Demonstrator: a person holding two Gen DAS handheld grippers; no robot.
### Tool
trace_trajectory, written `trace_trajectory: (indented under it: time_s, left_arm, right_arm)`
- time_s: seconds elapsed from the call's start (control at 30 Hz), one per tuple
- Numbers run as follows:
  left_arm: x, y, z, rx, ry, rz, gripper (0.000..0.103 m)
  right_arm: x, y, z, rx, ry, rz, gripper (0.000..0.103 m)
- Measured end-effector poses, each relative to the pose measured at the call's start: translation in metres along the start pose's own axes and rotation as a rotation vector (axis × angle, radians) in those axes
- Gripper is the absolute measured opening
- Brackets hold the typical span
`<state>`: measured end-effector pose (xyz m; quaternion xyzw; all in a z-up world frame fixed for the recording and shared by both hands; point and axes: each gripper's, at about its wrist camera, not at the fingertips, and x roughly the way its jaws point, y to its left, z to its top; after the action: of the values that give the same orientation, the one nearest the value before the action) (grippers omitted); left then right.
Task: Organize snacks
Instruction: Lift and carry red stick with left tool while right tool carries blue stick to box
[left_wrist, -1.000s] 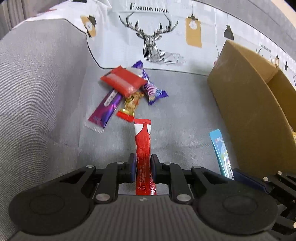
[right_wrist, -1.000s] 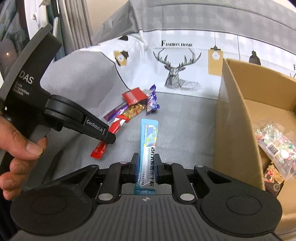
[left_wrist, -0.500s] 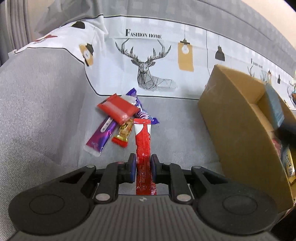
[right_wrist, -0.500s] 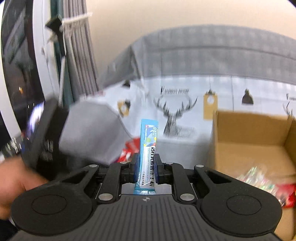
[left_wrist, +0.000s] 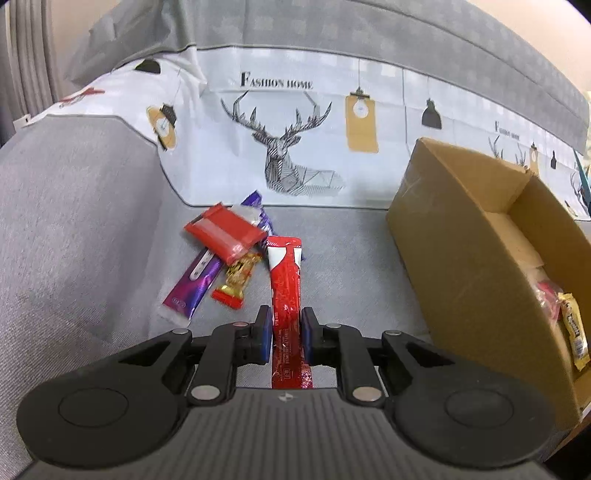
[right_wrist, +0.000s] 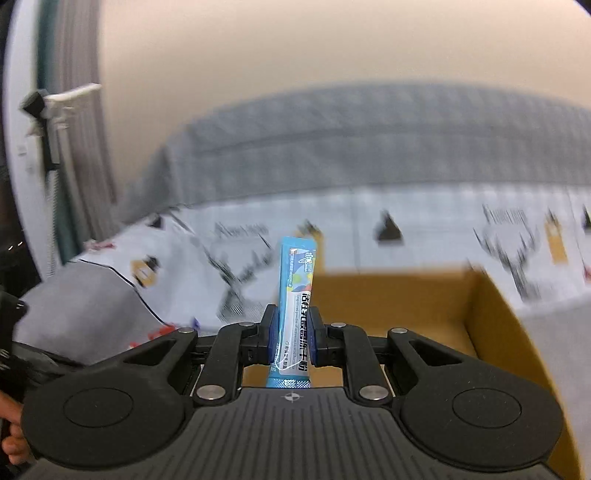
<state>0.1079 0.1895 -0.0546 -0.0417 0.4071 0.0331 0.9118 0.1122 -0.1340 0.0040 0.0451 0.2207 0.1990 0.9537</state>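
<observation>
Left tongs (left_wrist: 283, 334) clamped on a red stick (left_wrist: 284, 295), pointing down at the sofa (left_wrist: 74, 221). Loose snacks (left_wrist: 221, 258) just ahead-left, box (left_wrist: 476, 258) off right. Right tongs (right_wrist: 291, 341) gripping a blue stick (right_wrist: 295, 306), box (right_wrist: 406, 306) right behind it.

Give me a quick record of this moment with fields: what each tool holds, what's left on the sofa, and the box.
left tool: shut on the red stick packet
right tool: shut on the blue stick packet, in front of the open box
loose on sofa seat: flat red packet, purple stick packet, gold and red candy, purple wrapper partly covered
cardboard box: open, on the seat's right side, already holds some snacks
view quality: right wrist view blurred
</observation>
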Motion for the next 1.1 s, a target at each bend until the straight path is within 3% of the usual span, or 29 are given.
trace_trajectory:
  time_s: [0.17,0.37,0.83,1.1]
  left_arm:
    - [-0.013,-0.017,0.007,-0.013,-0.091,-0.021,0.018]
    - [-0.029,-0.043,0.016,-0.017,-0.219,-0.072,0.018]
    - [-0.023,-0.105,0.029,0.008,-0.313,-0.167,0.018]
    - [-0.031,-0.136,0.027,0.083,-0.395,-0.211,0.018]
  right_arm:
    - [-0.014,-0.012,-0.001,0.001,-0.059,-0.052,0.018]
    - [-0.02,-0.035,-0.004,0.002,-0.061,-0.114,0.018]
    - [-0.039,-0.081,-0.013,0.029,-0.052,-0.247,0.018]
    - [-0.039,-0.085,-0.013,0.026,-0.047,-0.267,0.018]
